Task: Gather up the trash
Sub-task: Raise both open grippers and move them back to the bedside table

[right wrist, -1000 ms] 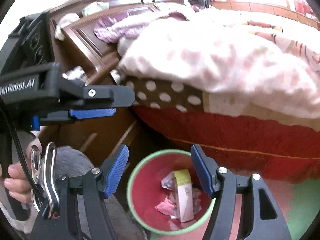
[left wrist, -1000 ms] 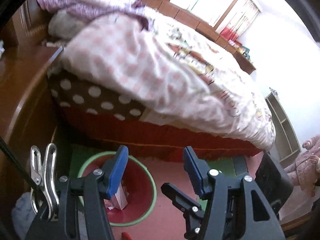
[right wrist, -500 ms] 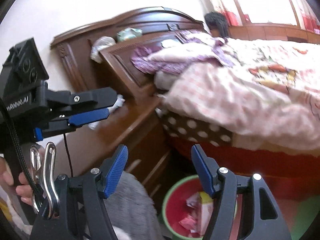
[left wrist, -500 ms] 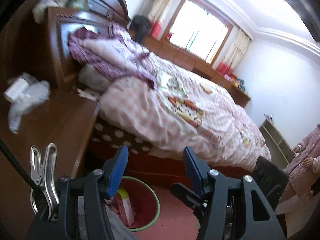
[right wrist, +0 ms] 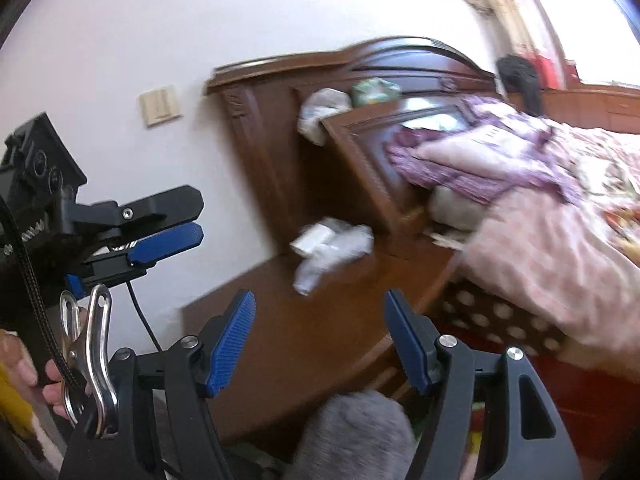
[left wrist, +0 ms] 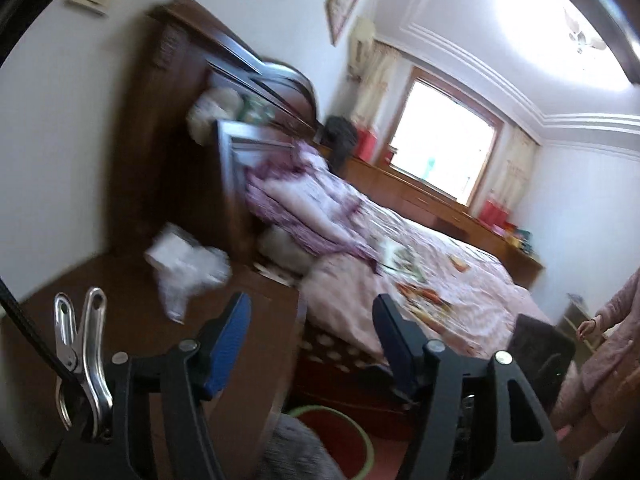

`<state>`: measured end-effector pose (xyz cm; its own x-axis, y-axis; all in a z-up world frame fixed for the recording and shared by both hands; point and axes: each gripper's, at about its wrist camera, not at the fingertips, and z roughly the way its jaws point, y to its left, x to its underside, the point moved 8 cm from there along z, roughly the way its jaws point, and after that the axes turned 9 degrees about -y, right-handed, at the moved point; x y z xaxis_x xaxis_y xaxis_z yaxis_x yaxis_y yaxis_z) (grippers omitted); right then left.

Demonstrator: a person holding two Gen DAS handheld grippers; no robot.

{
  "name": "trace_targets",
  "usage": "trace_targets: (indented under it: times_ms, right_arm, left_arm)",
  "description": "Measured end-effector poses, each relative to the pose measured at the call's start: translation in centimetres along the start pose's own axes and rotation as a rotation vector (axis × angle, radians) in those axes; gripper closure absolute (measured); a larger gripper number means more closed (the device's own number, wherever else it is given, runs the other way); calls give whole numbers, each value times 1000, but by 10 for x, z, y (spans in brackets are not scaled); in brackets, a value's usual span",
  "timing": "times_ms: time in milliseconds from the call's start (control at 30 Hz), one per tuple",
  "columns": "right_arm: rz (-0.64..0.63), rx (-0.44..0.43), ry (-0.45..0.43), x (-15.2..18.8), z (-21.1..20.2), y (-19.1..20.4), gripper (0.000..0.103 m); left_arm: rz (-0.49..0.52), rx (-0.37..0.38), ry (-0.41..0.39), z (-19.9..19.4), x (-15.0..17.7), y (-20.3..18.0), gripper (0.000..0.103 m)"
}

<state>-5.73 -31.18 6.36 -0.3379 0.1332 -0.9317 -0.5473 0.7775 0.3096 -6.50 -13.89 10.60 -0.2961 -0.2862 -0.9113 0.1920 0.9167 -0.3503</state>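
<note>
White crumpled trash beyond hand-held gripper

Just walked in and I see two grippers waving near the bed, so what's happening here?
A person is clearing trash with a handheld gripper in each hand. Neither one holds anything: the left gripper has its jaws opening on empty air, and the right gripper is open too. Both point toward the crumpled white paper lying on the wooden nightstand beside the bed. The red bin with a green rim sits on the floor below, at the foot of the nightstand.
</note>
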Motion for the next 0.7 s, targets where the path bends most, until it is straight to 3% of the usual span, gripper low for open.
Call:
trace_targets:
  times_ms: [300,700]
  right_arm:
    - [-31,-101,12,-1,46,45,34]
    - [-18,-93,78,18,86,40,34]
  left_arm:
    - [-82,-112,-15,0,-6,80,36]
    - [-130,-161,47,36,11,128,36]
